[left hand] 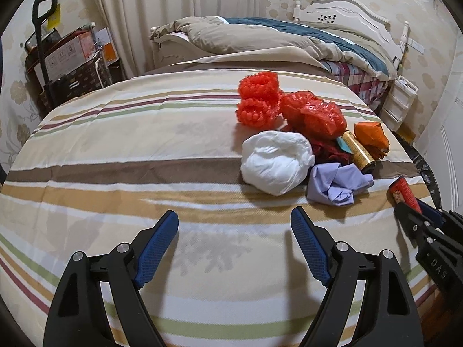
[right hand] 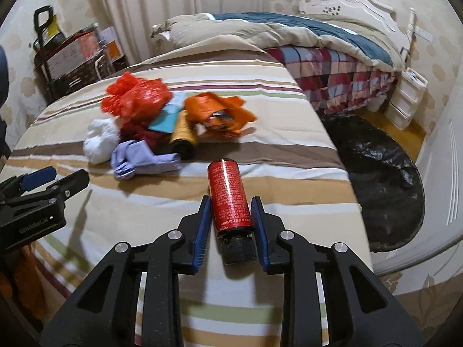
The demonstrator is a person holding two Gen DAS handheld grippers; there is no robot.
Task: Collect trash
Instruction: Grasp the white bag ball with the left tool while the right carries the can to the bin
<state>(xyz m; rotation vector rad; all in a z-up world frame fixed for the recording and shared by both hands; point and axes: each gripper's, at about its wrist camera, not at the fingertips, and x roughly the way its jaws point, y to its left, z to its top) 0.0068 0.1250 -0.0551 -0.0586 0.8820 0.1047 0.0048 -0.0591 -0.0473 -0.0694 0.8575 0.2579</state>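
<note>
Red can (right hand: 230, 195) held lengthwise in right claw (right hand: 230, 202) above bed (right hand: 260, 303), pads at mid-body; judged light, rigid, slick, best gripped there; left claw (left hand: 234, 219) wide, empty.

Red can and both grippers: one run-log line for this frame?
right gripper: shut on red can, above striped bed cover | left gripper: open, empty | trash pile: on cover | black bag: on floor, right
</note>
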